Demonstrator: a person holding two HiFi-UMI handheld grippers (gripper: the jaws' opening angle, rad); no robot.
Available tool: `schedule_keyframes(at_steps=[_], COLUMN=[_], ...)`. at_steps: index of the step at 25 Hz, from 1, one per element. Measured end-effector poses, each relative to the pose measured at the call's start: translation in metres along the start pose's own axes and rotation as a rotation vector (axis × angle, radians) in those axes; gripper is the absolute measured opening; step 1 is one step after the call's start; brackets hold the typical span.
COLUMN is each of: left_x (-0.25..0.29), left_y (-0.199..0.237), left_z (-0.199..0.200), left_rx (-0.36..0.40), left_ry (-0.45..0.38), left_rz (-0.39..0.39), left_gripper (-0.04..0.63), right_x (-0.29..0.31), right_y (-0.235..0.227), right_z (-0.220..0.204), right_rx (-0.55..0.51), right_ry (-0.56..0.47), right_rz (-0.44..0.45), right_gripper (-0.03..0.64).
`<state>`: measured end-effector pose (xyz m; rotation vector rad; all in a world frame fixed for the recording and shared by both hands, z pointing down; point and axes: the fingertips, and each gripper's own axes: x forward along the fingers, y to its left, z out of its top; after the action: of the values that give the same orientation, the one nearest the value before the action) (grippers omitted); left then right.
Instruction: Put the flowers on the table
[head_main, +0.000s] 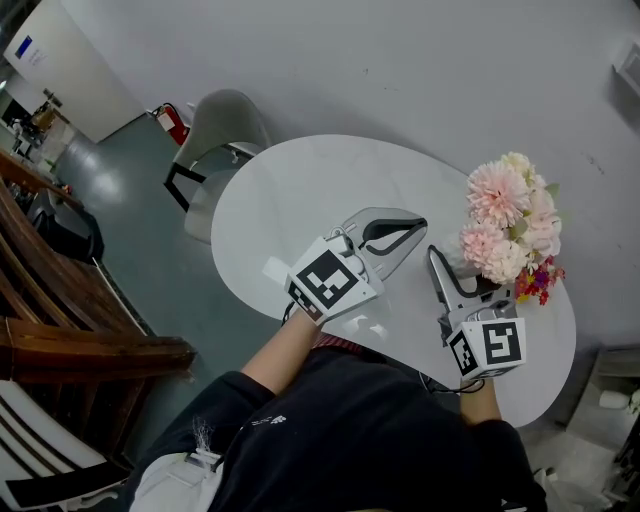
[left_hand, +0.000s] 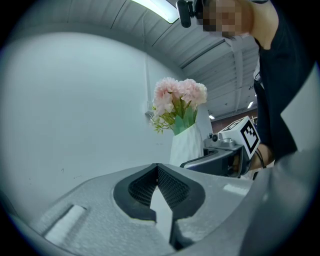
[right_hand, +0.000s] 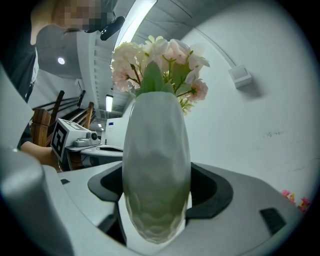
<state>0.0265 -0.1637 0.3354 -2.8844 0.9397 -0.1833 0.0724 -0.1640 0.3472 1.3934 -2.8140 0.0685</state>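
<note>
A bunch of pink and cream flowers (head_main: 510, 220) stands in a white vase (right_hand: 156, 150) over the right end of the white oval table (head_main: 290, 200). My right gripper (head_main: 462, 268) is shut on the vase's belly, one dark pad on each side. Whether the vase's base touches the tabletop is hidden. My left gripper (head_main: 412, 228) sits over the middle of the table, jaws shut with nothing between them. From the left gripper view the flowers (left_hand: 179, 100) and vase (left_hand: 186, 142) rise just beyond its fingertips (left_hand: 157, 167).
A small red and yellow sprig (head_main: 540, 280) shows beside the bunch at the table's right rim. A grey chair (head_main: 225, 125) stands at the far side, a red canister (head_main: 172, 122) beside it. Dark wooden furniture (head_main: 60, 300) lines the left. A white wall lies close behind the table.
</note>
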Motion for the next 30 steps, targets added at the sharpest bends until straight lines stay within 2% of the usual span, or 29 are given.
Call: schedule_keyframes(at_steps=[30], left_x=[0.0027], left_y=[-0.0028], left_z=[0.0087], left_rx=[0.025], left_ry=[-0.03], left_rz=[-0.045], left_gripper=[-0.003], right_x=[-0.0004], right_y=[-0.0005], right_z=[0.0049], right_rx=[-0.044], right_ry=[-0.002], right_rz=[-0.042], right_gripper=[0.371])
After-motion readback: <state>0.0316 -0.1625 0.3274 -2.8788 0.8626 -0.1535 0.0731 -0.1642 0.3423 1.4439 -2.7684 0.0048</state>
